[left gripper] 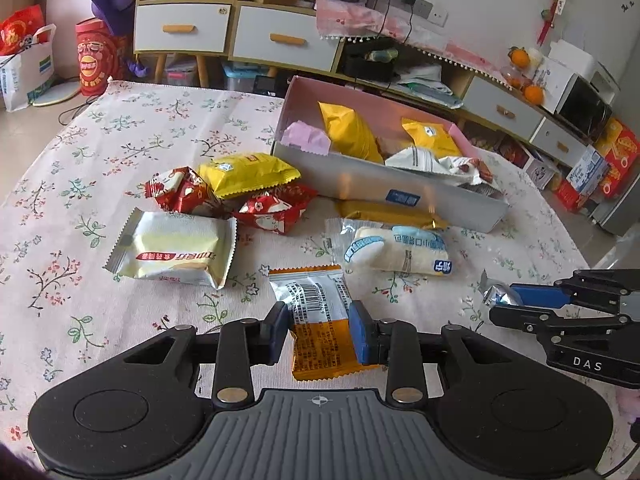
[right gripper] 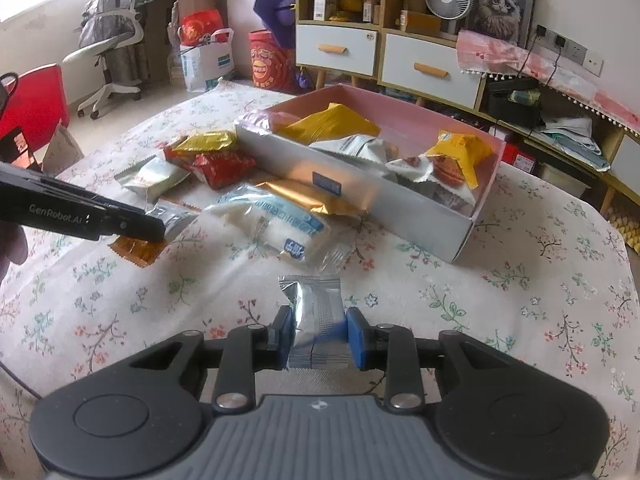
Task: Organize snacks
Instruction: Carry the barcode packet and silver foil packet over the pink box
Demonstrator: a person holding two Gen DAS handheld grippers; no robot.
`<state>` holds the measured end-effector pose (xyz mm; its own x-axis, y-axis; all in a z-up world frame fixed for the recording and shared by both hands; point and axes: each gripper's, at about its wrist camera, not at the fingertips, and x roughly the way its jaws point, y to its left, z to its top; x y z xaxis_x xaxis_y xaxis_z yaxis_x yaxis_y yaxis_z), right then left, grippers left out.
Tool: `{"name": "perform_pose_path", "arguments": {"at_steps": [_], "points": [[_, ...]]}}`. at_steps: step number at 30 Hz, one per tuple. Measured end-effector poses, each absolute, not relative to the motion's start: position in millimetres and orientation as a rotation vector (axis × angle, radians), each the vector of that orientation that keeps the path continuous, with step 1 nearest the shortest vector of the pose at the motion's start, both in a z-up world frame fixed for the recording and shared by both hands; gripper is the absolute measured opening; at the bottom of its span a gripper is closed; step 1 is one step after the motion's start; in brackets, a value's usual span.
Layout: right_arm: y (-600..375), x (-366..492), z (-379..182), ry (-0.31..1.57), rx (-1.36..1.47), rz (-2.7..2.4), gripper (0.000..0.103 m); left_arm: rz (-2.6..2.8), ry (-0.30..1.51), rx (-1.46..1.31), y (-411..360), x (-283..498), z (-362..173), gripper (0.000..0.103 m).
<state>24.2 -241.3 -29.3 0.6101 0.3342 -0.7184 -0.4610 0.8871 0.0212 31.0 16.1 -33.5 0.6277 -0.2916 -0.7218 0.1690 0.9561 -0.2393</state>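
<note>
- Left gripper (left gripper: 319,330) clamps an orange packet (left gripper: 322,330); right gripper (right gripper: 318,336) clamps a silver packet (right gripper: 318,320), both near the box (left gripper: 384,192).
- Bare tablecloth (right gripper: 520,320) lies right of the box.
- Two red packs (left gripper: 224,200) lie left of it.

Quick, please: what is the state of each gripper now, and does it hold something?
Left gripper: closed on the orange snack packet.
Right gripper: closed on the silver snack packet.

right gripper (right gripper: 319,336) clamps silver packet (right gripper: 316,320) | left gripper (right gripper: 154,230) apparently grips orange packet (right gripper: 138,249)
</note>
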Motion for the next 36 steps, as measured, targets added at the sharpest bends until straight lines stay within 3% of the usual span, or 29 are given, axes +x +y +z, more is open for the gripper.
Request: {"name": "perform_pose_path", "arguments": {"at_steps": [24, 36], "points": [[-258, 89, 4, 0.74, 0.197, 0.288, 0.015, -0.259, 0.749, -0.285, 11, 77, 9, 0.03], [-272, 127, -1, 0.737, 0.391, 0.228, 0.015, -0.306, 0.791, -0.314, -21, 147, 7, 0.03]]}}
